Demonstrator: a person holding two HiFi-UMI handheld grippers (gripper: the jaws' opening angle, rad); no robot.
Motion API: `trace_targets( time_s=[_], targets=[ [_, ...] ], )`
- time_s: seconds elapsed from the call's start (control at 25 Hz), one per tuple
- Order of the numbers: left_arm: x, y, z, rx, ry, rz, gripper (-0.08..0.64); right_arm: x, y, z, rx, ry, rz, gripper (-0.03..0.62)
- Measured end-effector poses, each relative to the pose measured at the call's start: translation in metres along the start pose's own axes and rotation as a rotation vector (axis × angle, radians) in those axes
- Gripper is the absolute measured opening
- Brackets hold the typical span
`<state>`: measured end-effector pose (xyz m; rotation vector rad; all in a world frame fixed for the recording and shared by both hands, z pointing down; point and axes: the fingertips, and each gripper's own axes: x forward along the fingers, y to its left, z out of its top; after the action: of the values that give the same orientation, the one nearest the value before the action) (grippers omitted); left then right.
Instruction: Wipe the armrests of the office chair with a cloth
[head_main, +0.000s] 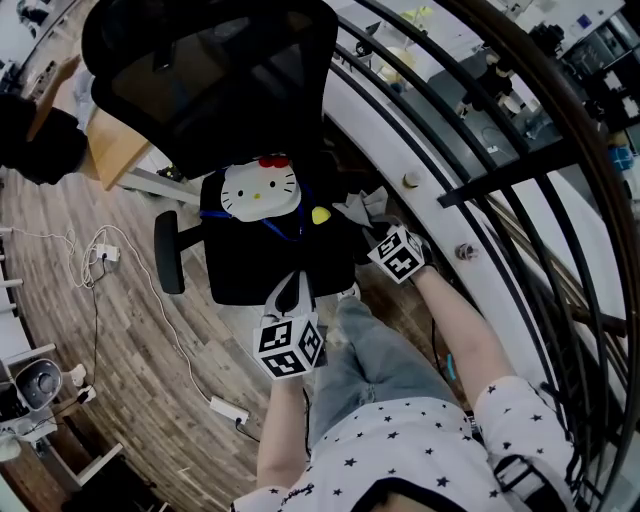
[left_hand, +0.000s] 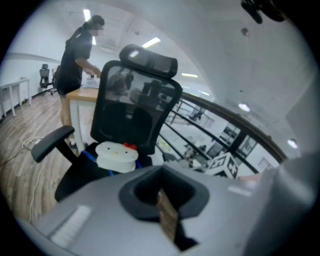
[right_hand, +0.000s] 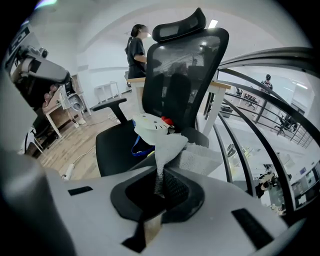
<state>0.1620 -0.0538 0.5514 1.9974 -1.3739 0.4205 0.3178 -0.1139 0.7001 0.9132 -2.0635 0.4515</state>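
- My right gripper (right_hand: 159, 189) has its jaws pinched tight on a grey-white woven cloth (right_hand: 172, 145). The cloth stands up out of the jaws and flops forward just ahead of them.
- My left gripper (left_hand: 162, 192) has its jaws pressed together with nothing in them.
- The black office chair with a see-through mesh back (right_hand: 185, 75) is straight ahead of both pairs of jaws.
- One long black armrest (right_hand: 112, 103) is well ahead and to the left of the right jaws. The other armrest may be under the cloth, close in front of those jaws, but the cloth hides it and I cannot be sure.
- To wipe well, I think I should lay the loose part of the cloth flat on top of the armrest. Then I push down softly and drag it the long way, from one end to the other.
- The pinch must stay tight so the cloth does not slip out.
- The left jaws could steady the chair, because I think it may turn or roll on the smooth wooden floor (head_main: 120, 330).
- The cloth looks soft and bumpy, like a small towel, and it bends easily. The armrest looks narrow, rounded at the end and dull, not shiny.
- A white, round cat-face cushion with a red bow (head_main: 260, 190) sits on the seat, ahead of the left jaws. I would steer the cloth past it.
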Motion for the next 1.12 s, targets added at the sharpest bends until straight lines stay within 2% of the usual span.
trace_targets(
  time_s=[0.6,1.12],
  targets=[
    [-0.03,-0.019,-0.032,-0.014,-0.009,0.012,0.005,-0.024,0.047,-0.032,-0.045,0.01,0.058,0.026],
    [-0.057,-0.027,-0.057,-0.037,-0.015,0.031,0.005,-0.037,0.087,-0.055,-0.127,0.039,0.114,0.026]
  ],
)
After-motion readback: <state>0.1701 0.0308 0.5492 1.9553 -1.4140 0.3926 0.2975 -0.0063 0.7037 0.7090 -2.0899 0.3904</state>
